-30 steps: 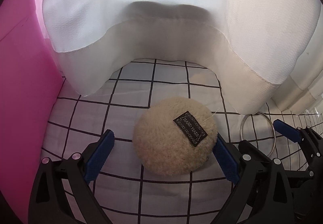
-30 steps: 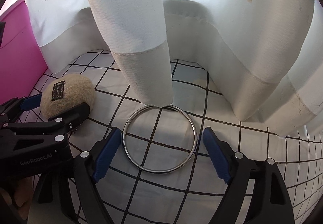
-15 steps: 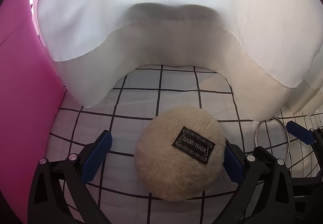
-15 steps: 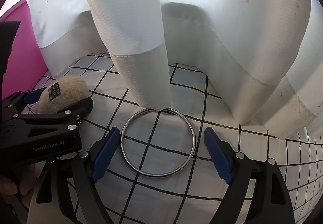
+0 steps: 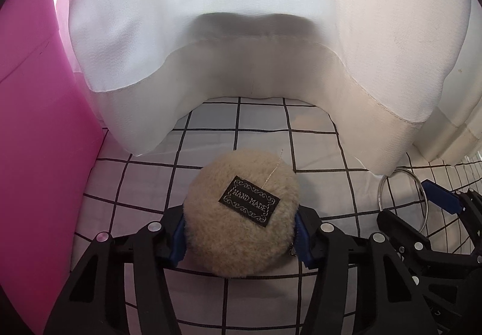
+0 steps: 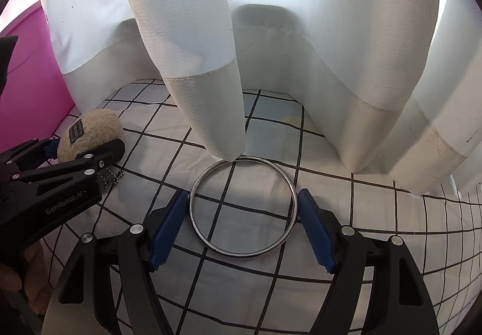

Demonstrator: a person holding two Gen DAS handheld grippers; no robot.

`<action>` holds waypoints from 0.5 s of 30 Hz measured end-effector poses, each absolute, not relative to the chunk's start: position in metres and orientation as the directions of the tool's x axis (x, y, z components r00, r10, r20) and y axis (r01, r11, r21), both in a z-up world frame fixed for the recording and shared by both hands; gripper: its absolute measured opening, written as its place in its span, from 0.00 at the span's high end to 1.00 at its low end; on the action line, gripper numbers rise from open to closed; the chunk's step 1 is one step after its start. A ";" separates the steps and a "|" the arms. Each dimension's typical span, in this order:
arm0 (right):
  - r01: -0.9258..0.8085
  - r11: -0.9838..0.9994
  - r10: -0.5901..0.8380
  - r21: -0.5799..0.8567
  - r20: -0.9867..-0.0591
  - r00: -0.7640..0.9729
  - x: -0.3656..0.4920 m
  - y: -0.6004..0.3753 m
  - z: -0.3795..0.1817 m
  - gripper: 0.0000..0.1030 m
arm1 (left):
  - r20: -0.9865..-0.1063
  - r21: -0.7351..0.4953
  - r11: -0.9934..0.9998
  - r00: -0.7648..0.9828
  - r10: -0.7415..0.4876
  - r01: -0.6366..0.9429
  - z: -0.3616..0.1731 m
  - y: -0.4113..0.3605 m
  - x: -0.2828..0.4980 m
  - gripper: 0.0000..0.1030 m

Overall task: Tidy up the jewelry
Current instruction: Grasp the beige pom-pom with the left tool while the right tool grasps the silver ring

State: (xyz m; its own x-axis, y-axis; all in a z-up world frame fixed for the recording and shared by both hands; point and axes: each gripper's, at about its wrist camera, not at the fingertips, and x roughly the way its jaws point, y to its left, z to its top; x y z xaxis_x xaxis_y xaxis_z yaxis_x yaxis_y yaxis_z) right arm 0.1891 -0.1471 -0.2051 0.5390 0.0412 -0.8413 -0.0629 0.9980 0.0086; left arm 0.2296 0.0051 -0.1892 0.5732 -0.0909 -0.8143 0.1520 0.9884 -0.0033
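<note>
my left gripper (image 5: 241,240) is closing, pads pressing one fuzzy pouch (image 5: 241,211). my right gripper (image 6: 242,228) is closing around one silver bangle (image 6: 243,207), not yet clamped.

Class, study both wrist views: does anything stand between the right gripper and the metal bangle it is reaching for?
Nothing visible does. The metal bangle lies flat on the checked cloth between the fingers of the right gripper, whose jaws are closing. A white curtain fold hangs at the ring's far edge, beyond the fingers.
</note>
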 end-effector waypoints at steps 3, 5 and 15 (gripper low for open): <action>-0.049 0.999 0.042 0.018 -0.840 0.542 0.182 -0.153 -0.206 0.30 | -0.810 0.005 0.988 0.580 -0.085 0.151 -0.189 0.010 0.219 0.48; -0.043 0.999 0.044 0.024 -0.839 0.542 0.178 -0.156 -0.206 0.30 | -0.810 -0.003 0.988 0.580 -0.092 0.152 -0.187 0.012 0.214 0.48; -0.037 0.999 0.041 0.024 -0.819 0.572 0.145 -0.162 -0.193 0.30 | -0.794 -0.031 0.987 0.595 -0.121 0.159 -0.171 0.016 0.185 0.48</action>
State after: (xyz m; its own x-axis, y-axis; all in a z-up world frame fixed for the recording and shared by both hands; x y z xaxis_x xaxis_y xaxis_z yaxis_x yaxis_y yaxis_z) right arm 0.1447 -0.1619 -0.1931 0.5719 0.0412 -0.8193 -0.0370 0.9990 0.0245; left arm 0.1848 0.0155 -0.1711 0.5952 -0.1208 -0.7945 0.1592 0.9868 -0.0307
